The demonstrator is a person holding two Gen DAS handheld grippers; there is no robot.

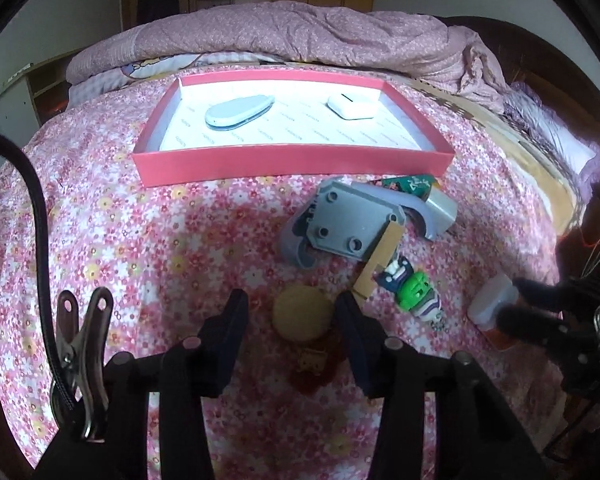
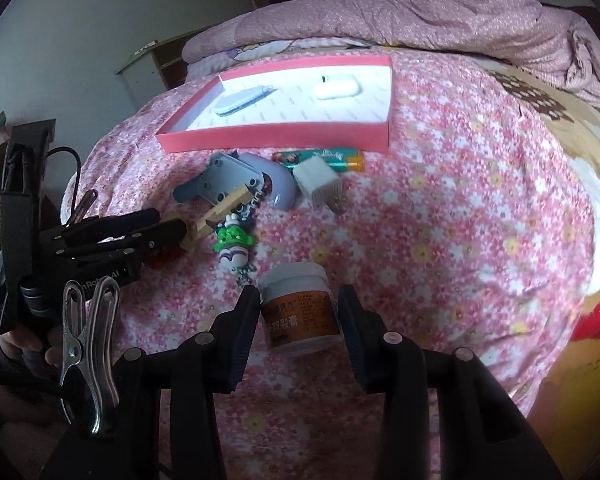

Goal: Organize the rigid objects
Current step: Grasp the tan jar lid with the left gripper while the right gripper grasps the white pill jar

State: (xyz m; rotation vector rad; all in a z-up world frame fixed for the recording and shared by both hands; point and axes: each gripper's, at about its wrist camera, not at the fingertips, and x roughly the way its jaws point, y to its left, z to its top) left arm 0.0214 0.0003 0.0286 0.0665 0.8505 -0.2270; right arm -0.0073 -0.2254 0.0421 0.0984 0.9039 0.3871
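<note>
A red shallow box (image 1: 296,160) (image 2: 276,136) lies on the flowered bed, holding a pale blue oval case (image 1: 238,113) and a white earbud case (image 1: 352,106). My left gripper (image 1: 290,320) is open, its fingers on either side of a round tan lid (image 1: 302,316) on a red keyring toy. My right gripper (image 2: 298,318) is open around a small white-capped jar with an orange label (image 2: 300,310), not clamped. Nearby lie a grey plastic part (image 1: 340,222), a wooden clip (image 1: 380,260), a green toy figure (image 1: 414,292), a white charger cube (image 2: 318,182) and a green tube (image 2: 324,159).
A rumpled pink quilt (image 1: 300,32) is heaped behind the box. A brown and white blanket (image 2: 560,128) covers the bed's right side. A wooden headboard (image 1: 560,64) stands at far right. The right gripper also shows in the left wrist view (image 1: 512,304).
</note>
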